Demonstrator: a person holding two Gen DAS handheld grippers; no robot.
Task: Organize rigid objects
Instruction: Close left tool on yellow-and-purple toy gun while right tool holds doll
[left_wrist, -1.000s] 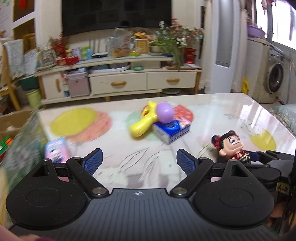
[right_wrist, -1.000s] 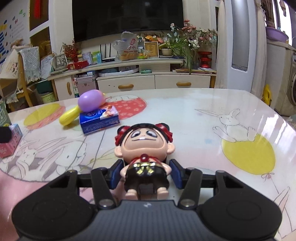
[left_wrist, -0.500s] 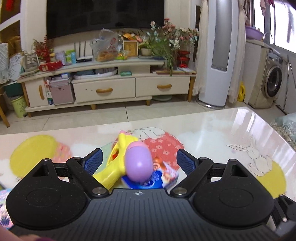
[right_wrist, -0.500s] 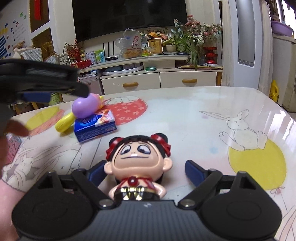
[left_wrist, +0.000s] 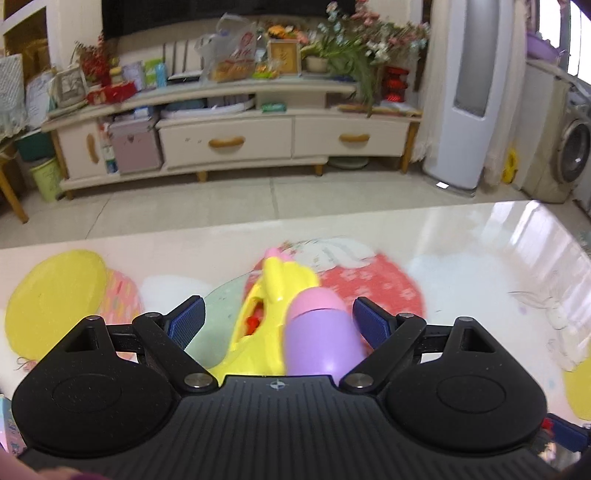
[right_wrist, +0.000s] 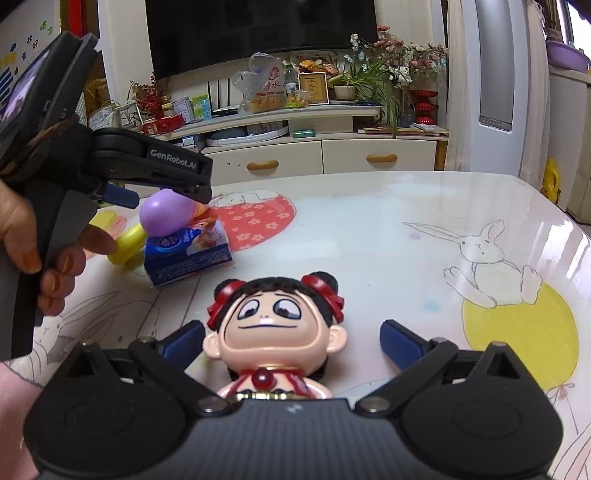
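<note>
Two blue ribbed pads of the left tool (left_wrist: 277, 322) stand wide apart in the left wrist view, touching nothing, with a yellow plastic toy (left_wrist: 271, 314) between them. Its rounded end is smooth purple with a pink band (left_wrist: 320, 332). The toy lies on the glossy bench (left_wrist: 480, 258), which carries printed red and yellow circles and a rabbit drawing.

From the right wrist view, the right tool (right_wrist: 291, 336) has its jaws opening – a big-headed doll (right_wrist: 275, 328) with black hair buns and red ribbons stands between them, and neither pad presses on it. Farther left, the same yellow toy (right_wrist: 125, 243) leans on a small blue carton (right_wrist: 188, 251); its print is too small to read. A hand (right_wrist: 40, 243) grips the left tool above it, and white letters on its black body read "GenRobot.AI".
</note>
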